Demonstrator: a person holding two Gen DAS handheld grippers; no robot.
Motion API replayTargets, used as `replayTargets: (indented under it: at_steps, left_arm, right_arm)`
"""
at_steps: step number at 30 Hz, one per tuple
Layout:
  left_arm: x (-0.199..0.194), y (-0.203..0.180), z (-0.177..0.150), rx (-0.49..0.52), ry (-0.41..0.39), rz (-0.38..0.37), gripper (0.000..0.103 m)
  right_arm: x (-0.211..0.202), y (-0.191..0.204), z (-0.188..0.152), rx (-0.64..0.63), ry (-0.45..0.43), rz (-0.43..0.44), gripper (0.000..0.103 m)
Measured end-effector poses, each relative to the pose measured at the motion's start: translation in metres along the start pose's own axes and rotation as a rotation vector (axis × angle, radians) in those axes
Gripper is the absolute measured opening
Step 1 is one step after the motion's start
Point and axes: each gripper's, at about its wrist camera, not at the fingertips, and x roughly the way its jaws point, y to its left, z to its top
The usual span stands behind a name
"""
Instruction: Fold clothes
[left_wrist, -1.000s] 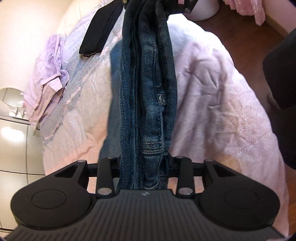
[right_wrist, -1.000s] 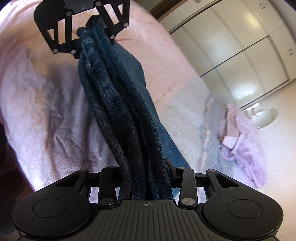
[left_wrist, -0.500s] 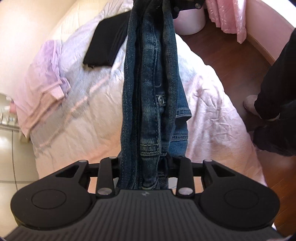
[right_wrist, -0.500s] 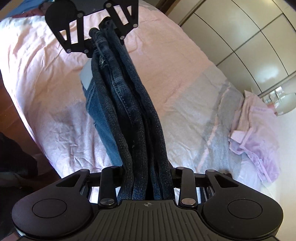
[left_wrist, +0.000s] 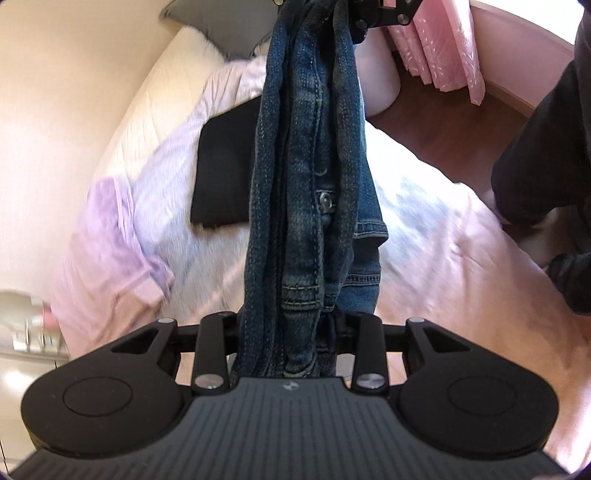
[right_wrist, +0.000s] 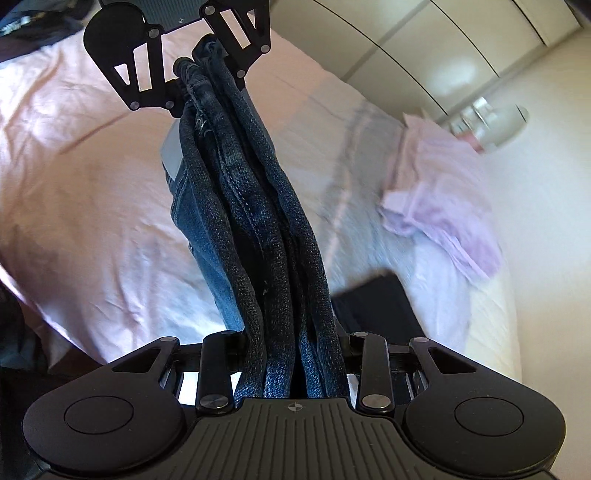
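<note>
Left gripper (left_wrist: 286, 332) is clamped on bunched dark-blue jeans (left_wrist: 306, 192), thick ribbed denim w/ pale stitching, stretched as a rope-like band to the right gripper (right_wrist: 291, 350), also clamped on it, above the bed (left_wrist: 443, 266). Below: wrinkled pink cover, flat black garment (left_wrist: 221, 173), crumpled lilac shirt (right_wrist: 447, 192). Only left view shows pink curtain (left_wrist: 443, 48) & wood floor; only right view shows wardrobe doors (right_wrist: 424, 44).

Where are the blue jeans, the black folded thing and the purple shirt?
Blue denim jeans (left_wrist: 303, 221), left wrist view, bunched middle.
Black folded garment (left_wrist: 225, 177), left wrist view, flat centre.
Lilac crumpled shirt (right_wrist: 447, 181), right wrist view, its middle.
</note>
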Motion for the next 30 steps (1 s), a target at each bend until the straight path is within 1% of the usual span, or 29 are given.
replayTargets:
  at_steps: [6,9,12,15,17,18,20,22,24,26,28,29,30]
  left_arm:
    - [0.056,0.061,0.049,0.031,-0.041,0.024,0.031]
    - [0.094,0.101,0.081,0.008,-0.039,0.051,0.031]
    - [0.135,0.147,0.113,-0.025,-0.030,0.084,0.031]
    - [0.179,0.197,0.141,-0.073,-0.029,0.139,0.031]
    - [0.211,0.221,0.154,-0.109,-0.030,0.205,0.031]
    - [0.229,0.225,0.158,-0.116,-0.032,0.240,0.031]
    - [0.271,0.224,0.161,-0.124,-0.035,0.291,0.031]
    - [0.325,0.204,0.160,-0.135,-0.021,0.289,0.031]
    - [0.386,0.170,0.157,-0.130,0.023,0.262,0.032]
    - [0.429,0.138,0.156,-0.110,0.057,0.196,0.035]
    - [0.452,0.107,0.153,-0.066,0.077,0.161,0.035]
    - [0.453,0.097,0.151,-0.055,0.063,0.182,0.037]
    - [0.452,0.091,0.147,-0.055,0.049,0.197,0.038]
  right_arm:
    - [0.018,-0.066,-0.034,0.041,0.029,-0.054,0.033]
    - [0.040,-0.113,-0.056,0.037,0.023,-0.080,0.033]
    - [0.075,-0.162,-0.081,-0.003,-0.005,-0.137,0.033]
    - [0.112,-0.209,-0.104,-0.049,-0.037,-0.199,0.033]
    - [0.137,-0.240,-0.120,-0.080,-0.058,-0.241,0.033]
    - [0.149,-0.255,-0.127,-0.095,-0.068,-0.262,0.034]
    - [0.173,-0.287,-0.143,-0.126,-0.089,-0.303,0.034]
    - [0.202,-0.311,-0.161,-0.155,-0.111,-0.340,0.035]
    - [0.254,-0.299,-0.191,-0.171,-0.119,-0.335,0.036]
    - [0.305,-0.282,-0.219,-0.162,-0.094,-0.266,0.036]
    - [0.343,-0.267,-0.242,-0.121,-0.051,-0.163,0.035]
    - [0.355,-0.260,-0.252,-0.109,-0.040,-0.133,0.036]
    - [0.356,-0.254,-0.260,-0.110,-0.046,-0.136,0.036]
